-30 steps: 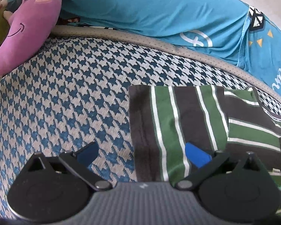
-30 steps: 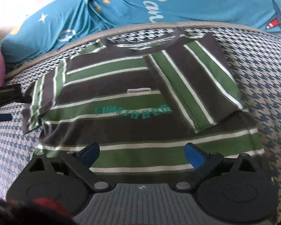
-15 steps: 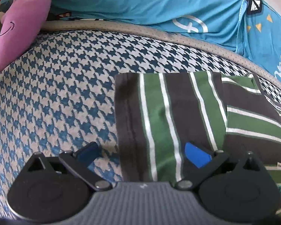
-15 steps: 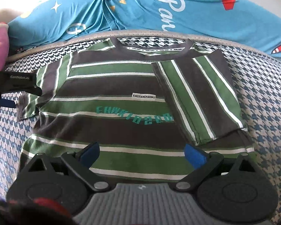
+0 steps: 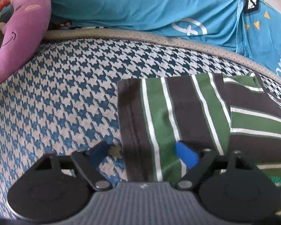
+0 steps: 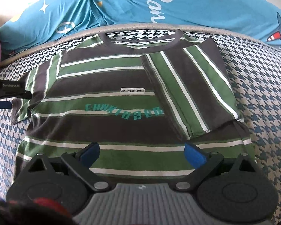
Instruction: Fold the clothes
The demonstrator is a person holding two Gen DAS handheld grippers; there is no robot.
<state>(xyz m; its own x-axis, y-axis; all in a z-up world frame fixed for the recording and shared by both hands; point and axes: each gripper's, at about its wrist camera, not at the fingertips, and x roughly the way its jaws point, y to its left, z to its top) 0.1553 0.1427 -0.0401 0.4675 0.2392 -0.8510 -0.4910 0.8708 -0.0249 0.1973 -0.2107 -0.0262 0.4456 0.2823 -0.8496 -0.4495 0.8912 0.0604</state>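
Note:
A green, dark grey and white striped T-shirt [image 6: 110, 123] lies flat, front up, on the houndstooth cover [image 6: 267, 97]. Its right sleeve [image 6: 193, 88] is folded in over the chest. Its left sleeve [image 5: 170, 116] lies spread out sideways. My left gripper [image 5: 142, 154] is open low over that sleeve, one finger off the cuff on the cover and the other over the stripes. From the right wrist view, the left gripper [image 6: 15, 99] straddles the sleeve's edge. My right gripper [image 6: 142, 153] is open above the shirt's lower stripes, holding nothing.
Blue printed bedding [image 5: 140, 5] is heaped along the back behind a grey piped edge [image 5: 121, 34]. A purple plush toy [image 5: 22, 37] lies at the far left. Bare houndstooth cover [image 5: 56, 97] spreads left of the sleeve and right of the shirt.
My left gripper has moved onto the sleeve's cuff and its fingers have narrowed a little. The right gripper has drawn back, so more of the shirt shows.

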